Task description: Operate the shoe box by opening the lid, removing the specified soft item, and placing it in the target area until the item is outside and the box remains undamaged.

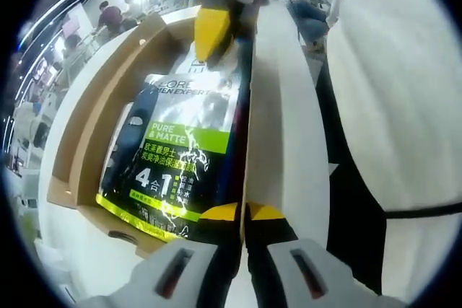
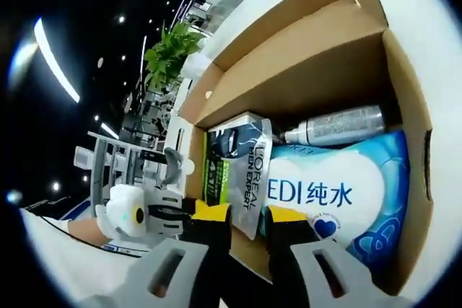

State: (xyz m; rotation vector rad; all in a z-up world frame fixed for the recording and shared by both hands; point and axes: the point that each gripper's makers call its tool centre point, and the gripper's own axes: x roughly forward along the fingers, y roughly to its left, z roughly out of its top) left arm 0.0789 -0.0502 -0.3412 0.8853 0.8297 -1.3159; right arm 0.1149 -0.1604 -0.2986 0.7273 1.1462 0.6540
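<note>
The open shoe box (image 1: 90,131), white outside and brown inside, holds a black and green L'Oreal Men Expert pouch (image 1: 180,153). My left gripper (image 1: 243,216) is shut on the box's white cardboard edge (image 1: 274,120). At the pouch's far end is my right gripper (image 1: 215,37). In the right gripper view the box (image 2: 303,70) gapes open, and the pouch (image 2: 245,167) leans against its left wall. My right gripper (image 2: 249,220) stands open with the pouch's corner between its jaws. My left gripper (image 2: 162,210) is at the box's left rim.
A blue and white wet-wipes pack (image 2: 339,200) and a silver bottle (image 2: 339,126) lie in the box beside the pouch. A person in white (image 1: 404,106) stands close on the right. People (image 1: 108,16) and a plant (image 2: 170,59) are far behind.
</note>
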